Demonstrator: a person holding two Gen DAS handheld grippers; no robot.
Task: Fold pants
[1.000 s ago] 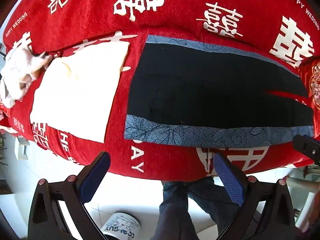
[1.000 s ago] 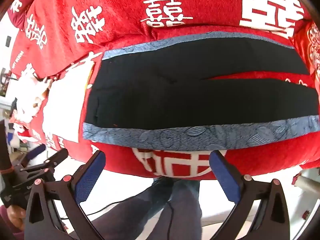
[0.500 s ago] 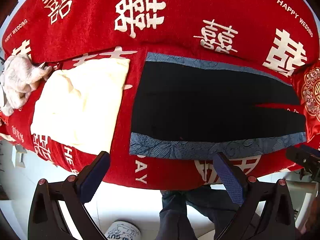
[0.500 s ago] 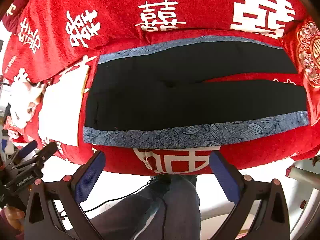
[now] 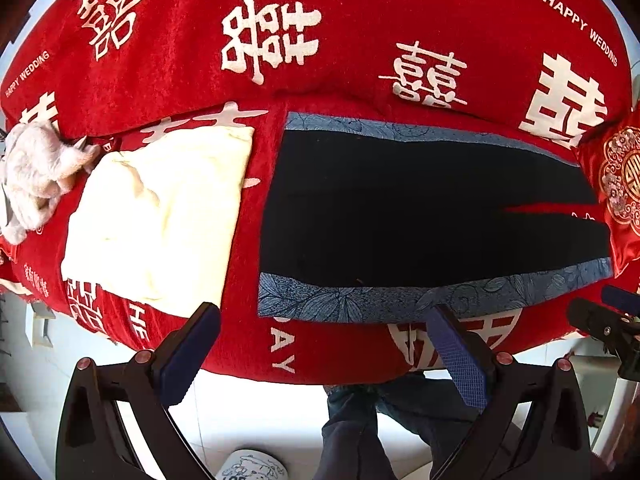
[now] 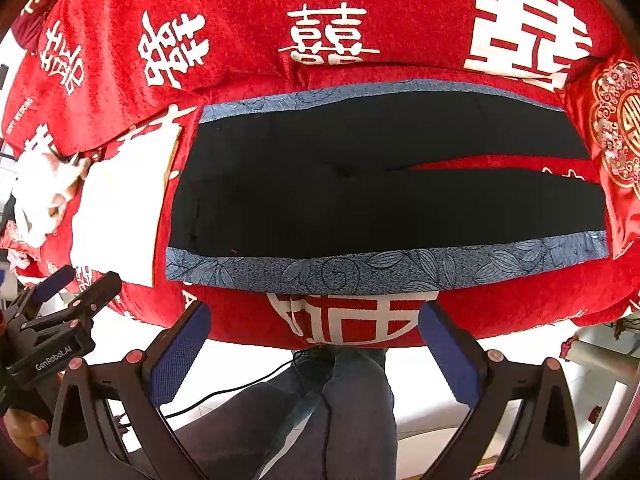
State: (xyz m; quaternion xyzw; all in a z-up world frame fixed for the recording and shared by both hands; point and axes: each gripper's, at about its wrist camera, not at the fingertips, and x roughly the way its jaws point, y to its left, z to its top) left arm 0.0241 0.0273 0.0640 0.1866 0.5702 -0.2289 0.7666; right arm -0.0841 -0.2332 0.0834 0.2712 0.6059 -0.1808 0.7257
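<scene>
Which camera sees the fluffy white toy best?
The left wrist view. There the fluffy white toy lies at the left edge of the red blanket, beside the folded cream cloth, and its fur shows. In the right wrist view the toy is smaller and washed out by glare.

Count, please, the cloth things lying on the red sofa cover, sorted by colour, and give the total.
Black with blue side bands: 1, the pants
Cream: 1, the folded cloth
White, fluffy: 1, the crumpled item at the left end
Red with gold pattern: 1, the cushion at the right end
Total: 4
</scene>
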